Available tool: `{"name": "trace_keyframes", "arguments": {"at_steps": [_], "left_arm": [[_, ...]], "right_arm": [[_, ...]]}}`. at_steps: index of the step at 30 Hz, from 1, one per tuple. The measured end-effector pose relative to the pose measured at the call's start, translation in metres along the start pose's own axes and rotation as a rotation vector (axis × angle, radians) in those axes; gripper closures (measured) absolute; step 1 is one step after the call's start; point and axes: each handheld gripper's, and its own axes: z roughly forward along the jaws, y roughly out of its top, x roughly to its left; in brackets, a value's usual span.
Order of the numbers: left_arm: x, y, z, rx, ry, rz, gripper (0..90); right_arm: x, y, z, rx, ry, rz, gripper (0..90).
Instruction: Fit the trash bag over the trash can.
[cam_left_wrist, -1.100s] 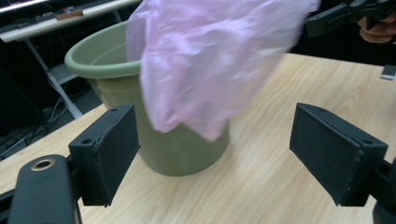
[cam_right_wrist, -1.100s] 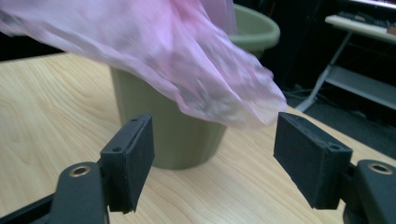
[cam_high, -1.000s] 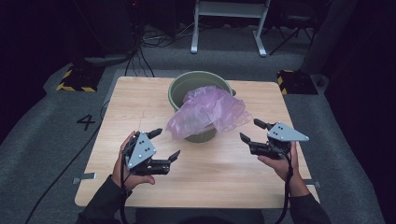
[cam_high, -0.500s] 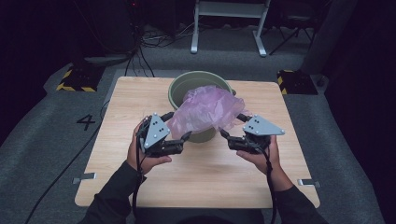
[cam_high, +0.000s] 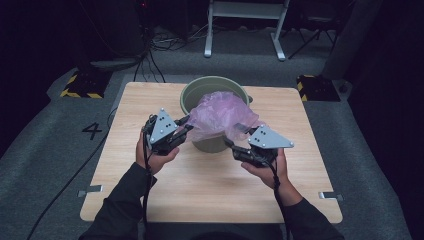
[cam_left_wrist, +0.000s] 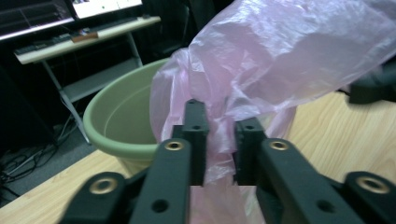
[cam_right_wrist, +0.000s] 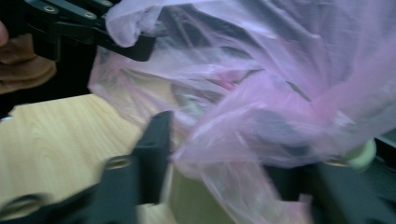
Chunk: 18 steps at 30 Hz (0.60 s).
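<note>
A thin pink plastic bag (cam_high: 220, 112) lies bunched over the front rim of a green bucket (cam_high: 190, 95) that stands on the wooden table (cam_high: 210, 185). My left gripper (cam_high: 186, 125) is at the bag's left side. Its jaws have just been closing, and in the left gripper view they pinch a fold of the bag (cam_left_wrist: 289, 51) between the pads (cam_left_wrist: 219, 135). My right gripper (cam_high: 233, 135) is at the bag's right front. Its jaws have just been closing too, but they still stand apart (cam_right_wrist: 224, 154), with loose bag film (cam_right_wrist: 261, 93) hanging between them.
The table's front half lies bare between my forearms. Beyond the table stand a white metal frame (cam_high: 245, 25) and two yellow-and-black striped blocks (cam_high: 80, 85) (cam_high: 315, 87). Cables (cam_high: 150, 50) run over the grey floor, where a "4" (cam_high: 92, 131) is marked.
Both hands have moved inward and forward from the table's front to the bucket. The left jaws have shut on the bag's edge. The right jaws have narrowed around the bag.
</note>
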Motion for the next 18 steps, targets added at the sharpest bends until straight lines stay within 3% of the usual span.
{"name": "trace_keyframes", "arguments": {"at_steps": [2,5,9,13,18], "left_arm": [[0.01,-0.002,0.002,0.012,0.01,-0.021,87.1],[0.029,-0.006,0.003,0.031,0.026,-0.068,88.8],[0.053,-0.013,0.012,0.088,0.025,-0.136,88.9],[0.068,-0.023,0.024,0.124,0.039,-0.18,88.8],[0.077,-0.03,0.037,0.158,0.071,-0.179,88.7]], "right_arm": [[-0.007,0.001,0.0,-0.001,0.017,0.006,76.0],[-0.023,0.001,-0.003,0.009,-0.012,0.046,89.1],[-0.047,0.003,-0.006,0.036,-0.071,0.115,90.0],[-0.073,0.0,-0.002,0.082,-0.141,0.17,90.0],[-0.105,-0.008,0.012,0.147,-0.193,0.214,89.9]]}}
